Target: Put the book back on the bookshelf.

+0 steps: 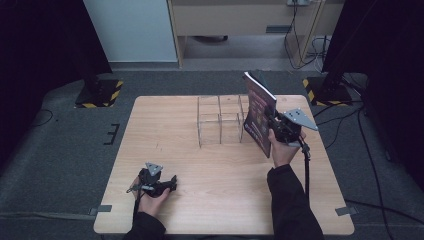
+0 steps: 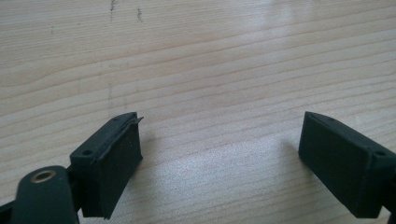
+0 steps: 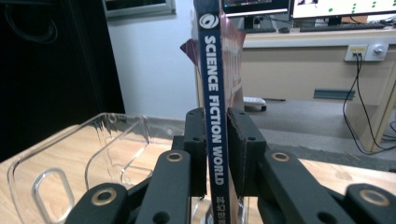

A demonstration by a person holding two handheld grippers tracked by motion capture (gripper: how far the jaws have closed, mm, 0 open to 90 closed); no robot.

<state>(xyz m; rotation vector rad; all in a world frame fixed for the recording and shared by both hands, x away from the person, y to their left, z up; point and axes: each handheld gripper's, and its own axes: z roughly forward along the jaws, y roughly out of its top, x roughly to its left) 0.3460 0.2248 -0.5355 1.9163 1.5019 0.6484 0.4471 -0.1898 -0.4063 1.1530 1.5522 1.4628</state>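
High view: your right gripper (image 1: 272, 121) held a magazine (image 1: 259, 112) upright on its edge, at the right end of the clear acrylic organizer (image 1: 220, 120), just beside it; whether the two touched could not be told. The magazine leaned a little, its cover facing left toward the organizer. Your left gripper (image 1: 172, 181) rested low over the wooden table (image 1: 210, 200) near its front edge, well apart from the magazine.

Left gripper view: the jaws stood wide apart with bare tabletop (image 2: 210, 70) between them and nothing in their grasp.

Right gripper view: you had both pads (image 3: 240, 149) pressed against the magazine (image 3: 212, 102), one on each side of the dark blue spine, which read "SCIENCE FICTION WORLD" and ran vertically up the frame. The grip was narrow, set by the magazine's thickness. The organizer (image 3: 93, 149) sat to the left of the jaws, its compartments holding nothing that could be seen.
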